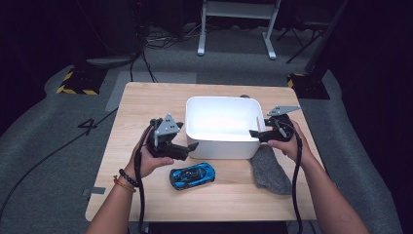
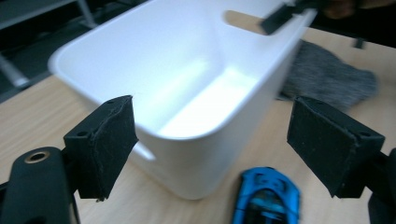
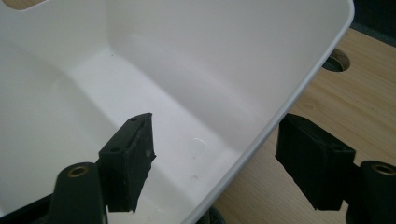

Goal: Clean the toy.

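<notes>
Bin [image 1: 221, 146] empty; blue toy car [image 1: 193, 175] at 6 o'clock and grey sock [image 1: 269, 169] at 4 lie outside. Right gripper [image 1: 256, 127] gapes astride the rim, clamping nothing; left gripper [image 1: 191, 147] wide open, empty.

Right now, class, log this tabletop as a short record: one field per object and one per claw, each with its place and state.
table: light wood
bin: white, open-topped, nothing inside, mid-table
toy car: blue, on the table in front of the bin
cloth: grey, by the bin's right front corner
left claw: open, at the bin's left front corner
right claw: open, jaws straddling the bin's right wall
</notes>
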Available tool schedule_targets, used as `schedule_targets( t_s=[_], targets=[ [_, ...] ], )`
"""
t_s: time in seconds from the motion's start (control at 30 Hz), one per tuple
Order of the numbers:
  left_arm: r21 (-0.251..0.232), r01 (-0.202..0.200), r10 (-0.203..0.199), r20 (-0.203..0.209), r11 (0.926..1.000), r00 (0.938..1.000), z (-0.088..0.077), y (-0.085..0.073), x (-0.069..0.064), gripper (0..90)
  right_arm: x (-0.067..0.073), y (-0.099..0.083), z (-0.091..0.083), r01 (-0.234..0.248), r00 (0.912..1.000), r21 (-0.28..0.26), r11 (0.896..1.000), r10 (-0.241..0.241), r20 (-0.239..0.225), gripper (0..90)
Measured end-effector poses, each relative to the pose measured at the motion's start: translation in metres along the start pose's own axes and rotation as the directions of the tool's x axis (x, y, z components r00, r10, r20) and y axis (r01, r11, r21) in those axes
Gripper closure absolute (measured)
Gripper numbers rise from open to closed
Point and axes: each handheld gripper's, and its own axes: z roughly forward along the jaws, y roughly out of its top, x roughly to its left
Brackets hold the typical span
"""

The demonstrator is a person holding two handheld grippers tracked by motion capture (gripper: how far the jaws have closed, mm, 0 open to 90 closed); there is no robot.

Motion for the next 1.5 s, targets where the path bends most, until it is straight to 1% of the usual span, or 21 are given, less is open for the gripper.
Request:
schedule_targets(
  t_s=[0.1, 0.17, 0.23, 0.27, 0.3, 0.33, 0.37, 0.5, 0.53, 0.57, 0.6, 0.67, 0.7, 0.73, 0.83, 0.97, 1.07, 1.13, 1.27, 1.33, 1.5],
  targets=[
    [-0.015, 0.05, -0.051, -0.054, 0.9986, 0.9973, 0.003, -0.001, 0.015, 15.8, 0.002, -0.001, -0.002, 0.007, 1.0, 0.001, 1.0, -0.007, -0.005, 28.0],
    [-0.022, 0.091, -0.092, -0.064, 0.9956, 0.9937, 0.007, -0.001, 0.026, 15.8, 0.003, -0.002, -0.002, 0.012, 0.9999, 0.002, 1.0, -0.012, -0.01, 28.1],
    [-0.016, 0.128, -0.129, -0.105, 0.9917, 0.9861, 0.013, -0.001, 0.035, 15.8, 0.004, -0.003, -0.003, 0.022, 0.9996, 0.005, 1.0, -0.021, -0.016, 28.2],
    [0.004, 0.15, -0.149, -0.116, 0.9886, 0.9821, 0.019, -0.001, 0.04, 15.8, 0.005, -0.003, -0.003, 0.023, 0.9995, 0.005, 1.0, -0.022, -0.021, 28.3],
    [0.019, 0.158, -0.154, -0.121, 0.9873, 0.9805, 0.022, -0.001, 0.043, 15.8, 0.006, -0.003, -0.004, 0.03, 0.9993, 0.007, 1.0, -0.03, -0.021, 28.3],
    [0.048, 0.175, -0.168, -0.126, 0.9834, 0.9778, 0.029, -0.002, 0.046, 15.8, 0.007, -0.003, -0.004, 0.033, 0.9993, 0.007, 0.999, -0.032, -0.02, 28.3],
    [0.075, 0.182, -0.173, -0.12, 0.9804, 0.9776, 0.035, -0.002, 0.049, 15.8, 0.007, -0.003, -0.004, 0.031, 0.9994, 0.008, 0.999, -0.031, -0.016, 28.4],
    [0.105, 0.225, -0.217, -0.085, 0.9687, 0.9725, 0.049, -0.004, 0.052, 15.3, 0.008, -0.003, -0.004, 0.034, 0.9993, 0.009, 0.999, -0.033, -0.014, 28.3],
    [0.116, 0.224, -0.217, -0.07, 0.9677, 0.9736, 0.051, -0.004, 0.052, 16.1, 0.008, -0.003, -0.004, 0.033, 0.9994, 0.011, 0.999, -0.033, -0.015, 28.3],
    [0.134, 0.226, -0.223, -0.037, 0.9649, 0.9742, 0.055, -0.004, 0.051, 18.1, 0.008, -0.004, -0.005, 0.032, 0.9994, 0.012, 0.999, -0.032, -0.014, 28.3],
    [0.164, 0.211, -0.208, -0.032, 0.9637, 0.9775, 0.06, -0.005, 0.049, 19.6, 0.009, -0.004, -0.005, 0.031, 0.9994, 0.013, 0.999, -0.031, -0.013, 28.2],
    [0.165, 0.208, -0.209, -0.007, 0.9641, 0.9778, 0.063, -0.006, 0.045, 19.0, 0.01, -0.004, -0.005, 0.027, 0.9995, 0.02, 0.999, -0.027, -0.014, 27.8],
    [0.167, 0.199, -0.203, 0.007, 0.9655, 0.9791, 0.064, -0.006, 0.043, 23.3, 0.01, -0.004, -0.006, 0.027, 0.9995, 0.022, 0.999, -0.027, -0.015, 27.8],
    [0.173, 0.192, -0.195, -0.003, 0.9659, 0.9808, 0.066, -0.005, 0.04, 21.9, 0.011, -0.005, -0.006, 0.027, 0.9995, 0.022, 0.999, -0.027, -0.017, 27.2],
    [0.193, 0.205, -0.207, -0.007, 0.9597, 0.9783, 0.065, -0.005, 0.036, 21.4, 0.012, -0.006, -0.008, 0.024, 0.9996, 0.029, 0.999, -0.024, -0.015, 26.5],
    [0.214, 0.169, -0.171, -0.006, 0.9622, 0.9852, 0.06, -0.004, 0.031, 22.7, 0.016, -0.008, -0.01, 0.022, 0.9997, 0.042, 0.999, -0.021, -0.009, 26.6],
    [0.208, 0.172, -0.176, -0.002, 0.9628, 0.9844, 0.059, -0.004, 0.03, 23.2, 0.018, -0.008, -0.012, 0.022, 0.9997, 0.05, 0.999, -0.023, 0.005, 27.4],
    [0.199, 0.163, -0.165, -0.005, 0.9662, 0.9862, 0.059, -0.004, 0.031, 22.0, 0.019, -0.008, -0.012, 0.003, 1.0, 0.047, 0.999, -0.003, 0.007, 27.2],
    [0.168, 0.174, -0.175, -0.006, 0.9704, 0.9845, 0.054, -0.002, 0.034, 17.7, 0.015, -0.006, -0.014, -0.005, 0.9999, 0.019, 1.0, 0.005, 0.016, 25.8],
    [0.155, 0.155, -0.153, -0.026, 0.9756, 0.9879, 0.05, -0.002, 0.033, 17.5, 0.013, -0.005, -0.014, -0.005, 1.0, 0.013, 1.0, 0.005, -0.001, 25.8],
    [0.101, 0.131, -0.13, -0.021, 0.9862, 0.9913, 0.033, -0.003, 0.03, 16.0, 0.013, -0.006, -0.018, 0.011, 0.9999, -0.003, 1.0, -0.011, 0.008, 25.0]
  ],
)
